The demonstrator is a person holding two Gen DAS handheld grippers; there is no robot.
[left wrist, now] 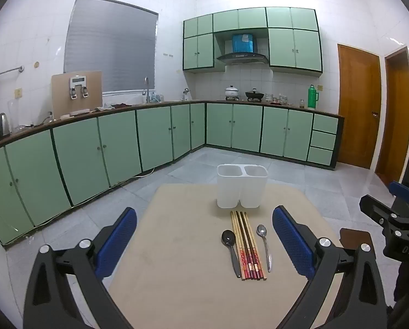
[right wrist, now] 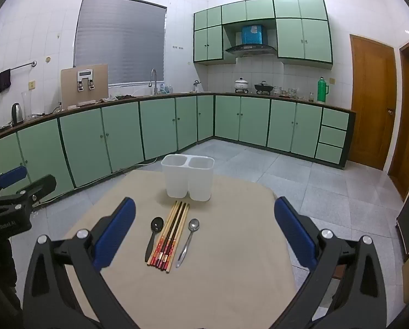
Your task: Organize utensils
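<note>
A white two-compartment utensil holder point(left wrist: 242, 186) point(right wrist: 188, 177) stands upright at the far side of a beige table point(left wrist: 177, 260) point(right wrist: 232, 260). In front of it lie several chopsticks point(left wrist: 247, 244) point(right wrist: 170, 237) side by side, a black spoon point(left wrist: 230, 249) point(right wrist: 153, 237) to their left and a silver spoon point(left wrist: 265, 245) point(right wrist: 188, 240) to their right. My left gripper point(left wrist: 204, 235) is open and empty, held above the table's near side, left of the utensils. My right gripper point(right wrist: 204, 227) is open and empty, right of the utensils. Both holder compartments look empty.
The right gripper's body point(left wrist: 391, 219) shows at the right edge of the left wrist view; the left gripper's body point(right wrist: 12, 200) shows at the left edge of the right wrist view. Green kitchen cabinets point(left wrist: 149, 134) run along the far walls across a grey tiled floor point(right wrist: 300, 175).
</note>
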